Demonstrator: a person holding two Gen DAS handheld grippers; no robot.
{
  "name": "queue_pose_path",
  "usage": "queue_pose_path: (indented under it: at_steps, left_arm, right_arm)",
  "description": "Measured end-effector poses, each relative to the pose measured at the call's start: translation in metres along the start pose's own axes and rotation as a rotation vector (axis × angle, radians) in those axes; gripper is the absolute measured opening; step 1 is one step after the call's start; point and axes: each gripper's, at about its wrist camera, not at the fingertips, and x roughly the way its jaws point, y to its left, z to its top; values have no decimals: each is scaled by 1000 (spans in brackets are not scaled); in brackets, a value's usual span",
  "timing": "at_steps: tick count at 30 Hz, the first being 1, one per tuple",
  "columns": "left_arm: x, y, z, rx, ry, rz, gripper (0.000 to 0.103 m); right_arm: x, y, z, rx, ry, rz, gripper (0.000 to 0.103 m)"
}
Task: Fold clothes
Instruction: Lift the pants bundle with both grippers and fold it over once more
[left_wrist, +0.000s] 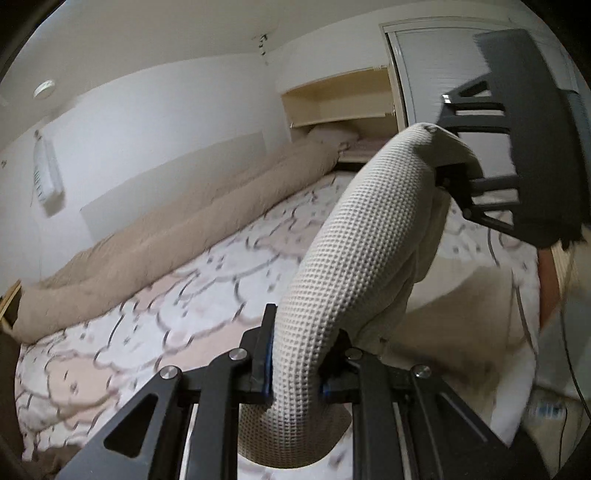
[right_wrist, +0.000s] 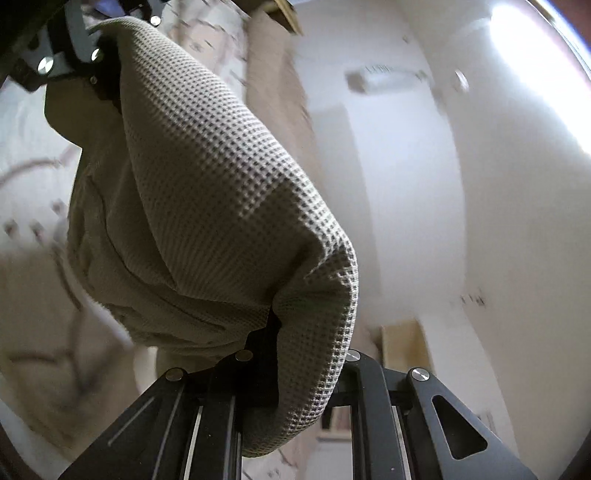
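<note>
Two sets of jaws are clamped on one waffle-knit garment (left_wrist: 354, 236): my left gripper (left_wrist: 295, 365) pinches one bunched end, and my right gripper (right_wrist: 306, 373) pinches the other. Between them the cloth hangs in a sagging arc above the patterned bed (left_wrist: 155, 295), off the sheet, somewhere over its middle as far as I can judge. To do this lift well, I would draw my hands apart until the held edge runs taut and level, let the body drop free, then lay it flat short of the beige duvet (left_wrist: 184, 218) along the far edge.
</note>
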Motion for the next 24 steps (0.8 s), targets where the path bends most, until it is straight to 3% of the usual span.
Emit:
queue_pose_path:
  at_steps: [5,12,15,18,21,24]
  left_arm:
    - [67,-30,49,-39,13,20,18]
    - [147,-59,73,-92,41,103,18]
    - [167,-67,78,-64,40,167,18]
    - [184,-81,67,-5,62,208,18]
    - [189,-93,42,18,79,190,18]
    - [181,-112,19,75,44,181,18]
  right_arm:
    - [52,-33,-48,52,67,-62,14]
    - [137,-42,-97,140,102,-65,14]
    - [164,-43,-106,193,100,-65,14]
    - [185,-38,-115,225,87,-41,14]
    - [197,-18,-124,181,96,3,14]
    - [191,-1,-133,103,81,4,14]
